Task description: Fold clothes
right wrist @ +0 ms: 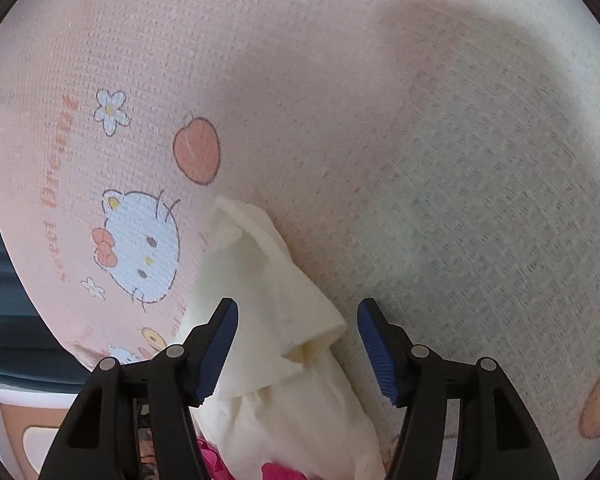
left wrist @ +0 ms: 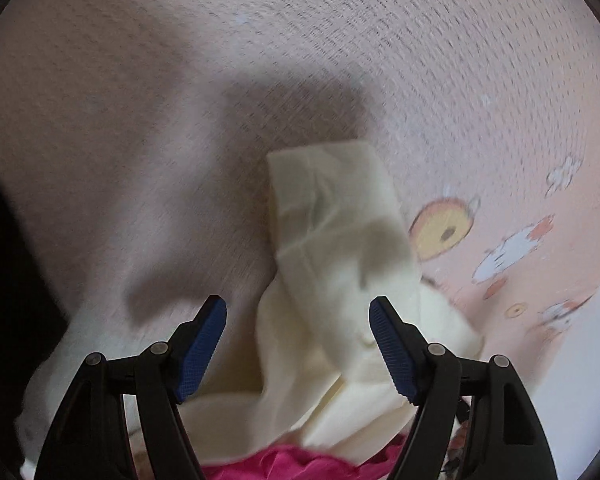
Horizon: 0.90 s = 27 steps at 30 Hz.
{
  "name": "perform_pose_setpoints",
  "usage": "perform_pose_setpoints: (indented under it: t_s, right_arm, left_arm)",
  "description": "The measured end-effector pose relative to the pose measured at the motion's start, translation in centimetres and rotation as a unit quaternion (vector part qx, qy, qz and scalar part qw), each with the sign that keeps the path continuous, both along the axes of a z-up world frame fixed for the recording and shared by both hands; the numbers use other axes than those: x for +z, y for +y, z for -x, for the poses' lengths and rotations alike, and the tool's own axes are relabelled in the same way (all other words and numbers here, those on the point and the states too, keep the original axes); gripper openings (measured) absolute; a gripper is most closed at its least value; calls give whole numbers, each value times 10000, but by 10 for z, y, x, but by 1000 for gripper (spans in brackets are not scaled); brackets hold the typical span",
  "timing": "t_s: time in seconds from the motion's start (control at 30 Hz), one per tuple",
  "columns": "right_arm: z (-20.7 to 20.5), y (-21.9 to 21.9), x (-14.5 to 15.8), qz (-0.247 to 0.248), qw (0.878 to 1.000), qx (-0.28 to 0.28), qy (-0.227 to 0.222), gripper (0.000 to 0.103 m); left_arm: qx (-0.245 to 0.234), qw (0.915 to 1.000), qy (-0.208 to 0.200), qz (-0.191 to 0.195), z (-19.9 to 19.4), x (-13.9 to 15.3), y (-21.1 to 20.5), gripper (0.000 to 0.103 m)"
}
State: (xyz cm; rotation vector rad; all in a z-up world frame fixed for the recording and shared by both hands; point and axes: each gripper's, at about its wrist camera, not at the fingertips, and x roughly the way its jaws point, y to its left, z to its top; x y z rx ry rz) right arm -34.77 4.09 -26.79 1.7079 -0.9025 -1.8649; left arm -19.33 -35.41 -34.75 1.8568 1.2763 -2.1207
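A cream garment point(left wrist: 340, 248) lies rumpled on a pink cartoon-print mat point(left wrist: 480, 80), soft, light and likely to slump; a hem corner looks the best hold. Left gripper point(left wrist: 298, 340) and right gripper point(right wrist: 298, 344) hover above it, jaws apart, gripping nothing. Magenta cloth point(left wrist: 292, 462) is cut off below.

Left wrist view is pretty smeared, so the pink printed mat point(left wrist: 460, 80) and its cartoon prints are mushy. The cream garment point(left wrist: 340, 240) runs off the bottom edge, and the magenta cloth point(left wrist: 300, 464) under it is mostly cut off too.
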Motion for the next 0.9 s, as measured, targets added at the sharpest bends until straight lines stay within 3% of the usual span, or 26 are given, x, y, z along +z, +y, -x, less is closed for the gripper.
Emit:
perform_pose_setpoints:
  t_s: [0.17,0.3,0.37,0.47,0.5,0.53,0.63,0.9]
  right_arm:
    - [-2,-12,1,18,9997,199,128,62]
    - [-5,-16,2,-7,9993,230,310,61]
    - [-7,-16,2,-42,9991,259,344,56]
    - [-8,-20,0,-125,9986,431,285,26]
    - [-9,-22,-1,-144,9983,487,283,11]
    - [-10,-24,0,-145,9979,543,315,7]
    - [-11,-26,6,8,9976,566,403,5]
    - [24,-9,66,675,9929,-193,963,4]
  left_arm:
    - [480,9977,469,-51,12,-8,-5,73]
    - [248,9977,613,159,22,-7,5,72]
    - [247,9970,651,347,23,-5,13,64]
    - [318,9970,598,386,24,-8,21,35]
    - [390,9972,520,380,23,-10,20,29]
    - [463,9972,441,375,22,-12,20,23]
    - [785,9960,419,18,19,-10,14,17]
    - [767,9933,861,118,47,48,8,15]
